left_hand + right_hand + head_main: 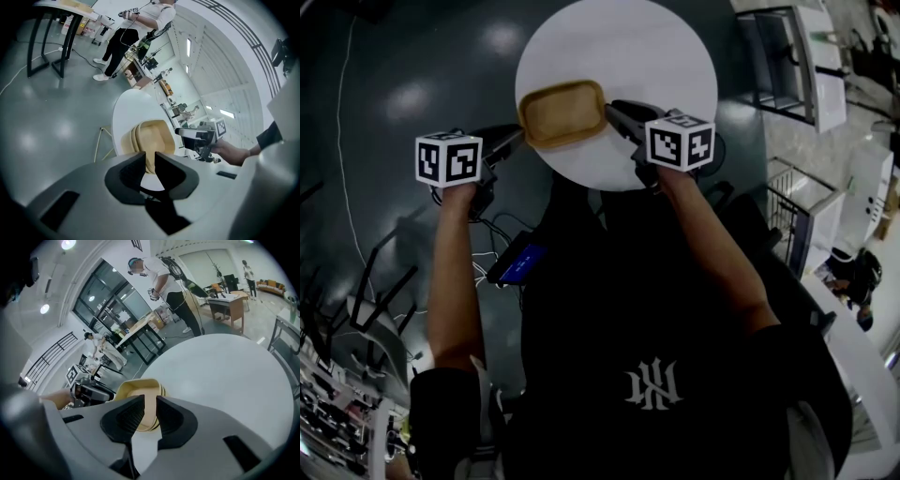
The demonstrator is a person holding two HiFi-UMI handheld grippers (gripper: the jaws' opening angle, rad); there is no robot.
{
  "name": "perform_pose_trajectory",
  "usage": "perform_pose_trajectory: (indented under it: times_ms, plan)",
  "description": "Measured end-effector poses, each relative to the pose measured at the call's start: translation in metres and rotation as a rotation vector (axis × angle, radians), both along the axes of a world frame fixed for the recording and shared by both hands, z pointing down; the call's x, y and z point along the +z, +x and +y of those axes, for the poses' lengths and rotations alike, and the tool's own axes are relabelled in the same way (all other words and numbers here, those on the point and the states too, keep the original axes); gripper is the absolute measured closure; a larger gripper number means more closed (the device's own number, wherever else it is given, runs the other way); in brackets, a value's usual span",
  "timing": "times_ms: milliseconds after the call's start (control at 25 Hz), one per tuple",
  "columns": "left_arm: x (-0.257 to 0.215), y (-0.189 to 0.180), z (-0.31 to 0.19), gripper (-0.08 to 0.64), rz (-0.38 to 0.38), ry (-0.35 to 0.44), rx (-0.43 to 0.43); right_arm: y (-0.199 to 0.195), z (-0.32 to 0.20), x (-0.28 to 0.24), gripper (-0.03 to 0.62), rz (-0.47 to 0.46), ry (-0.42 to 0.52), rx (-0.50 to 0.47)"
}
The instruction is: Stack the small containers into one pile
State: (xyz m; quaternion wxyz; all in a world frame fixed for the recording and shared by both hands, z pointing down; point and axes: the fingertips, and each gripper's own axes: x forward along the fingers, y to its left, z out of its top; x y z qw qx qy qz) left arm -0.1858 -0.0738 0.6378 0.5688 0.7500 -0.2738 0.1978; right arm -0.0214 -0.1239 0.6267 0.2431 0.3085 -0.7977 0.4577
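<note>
A pile of nested tan containers [562, 112] rests on the near part of the round white table [647, 56]. My left gripper [517, 139] reaches the pile's left end and my right gripper [612, 114] its right end. In the left gripper view the jaws [149, 157] stand narrowly apart, and the tan rim of the containers [152, 136] runs into the gap. The right gripper view is much the same: the jaws [150, 401] are closed to a thin slot with the containers' [140, 387] edge in it. Each gripper shows in the other's view, the right one [201, 136] and the left one [86, 390].
The table's far half [225, 371] is bare white. Dark floor [412, 94] surrounds it. A device with a blue screen [520, 262] hangs at the person's waist. White racks [797, 66] stand to the right. People and desks [154, 282] stand farther off.
</note>
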Motion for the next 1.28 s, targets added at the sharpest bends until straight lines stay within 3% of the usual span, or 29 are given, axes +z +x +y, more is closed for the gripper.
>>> perform_pose_trajectory:
  times_ms: [160,440,680,880,1000,1120,1280]
  plan:
    - [-0.03,0.005,-0.01,0.501,0.035,0.121,-0.024,-0.013,-0.003,-0.033,0.526,-0.111,0.081,-0.062]
    - [-0.128,-0.001,-0.053,0.557,0.096,0.561,-0.102,-0.05,-0.014,-0.14,0.538,-0.379,0.389,-0.203]
    - [-0.232,0.002,-0.04,0.557,0.148,0.847,-0.097,-0.067,0.016,-0.239,0.541,-0.53,0.587,-0.324]
    - [-0.31,-0.002,-0.018,0.557,0.101,1.038,-0.06,-0.063,0.025,-0.309,0.541,-0.618,0.752,-0.37]
    - [-0.338,-0.005,0.001,0.557,0.045,1.122,-0.065,-0.056,0.033,-0.336,0.541,-0.665,0.799,-0.381]
    - [-0.354,0.003,0.038,0.557,0.035,1.175,-0.113,-0.027,0.063,-0.35,0.541,-0.678,0.812,-0.367]
    - [-0.367,0.002,0.084,0.557,-0.018,1.195,-0.188,-0.006,0.096,-0.358,0.541,-0.733,0.836,-0.403]
